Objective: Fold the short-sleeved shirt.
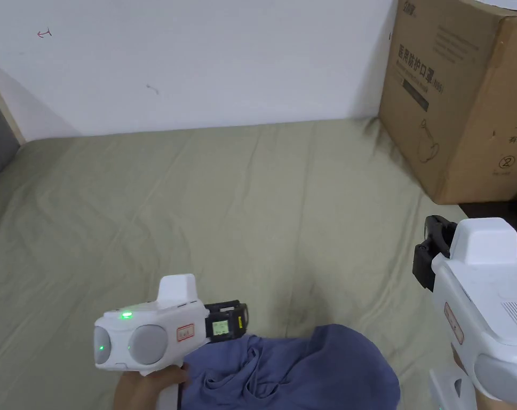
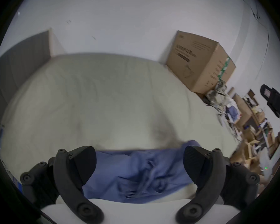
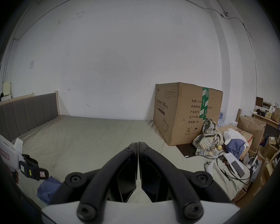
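A blue short-sleeved shirt (image 1: 305, 371) lies crumpled on the olive bed sheet (image 1: 198, 213) near its front edge. My left gripper (image 1: 228, 321) hovers at the shirt's left edge, held by a hand. In the left gripper view my left gripper (image 2: 139, 150) stands wide open, with the rumpled shirt (image 2: 136, 172) lying below the gap and neither jaw pressing on it. My right gripper (image 1: 434, 251) is off to the right, apart from the shirt. In the right gripper view my right gripper (image 3: 138, 145) is shut with nothing between the jaws, and the shirt (image 3: 47, 190) shows at lower left.
A large cardboard box (image 1: 460, 96) stands on the bed's far right corner against the white wall. A padded headboard (image 3: 23, 112) bounds the left side. A plaid clothes pile (image 3: 207, 140), cables and a white controller (image 3: 209, 166) lie right of the box.
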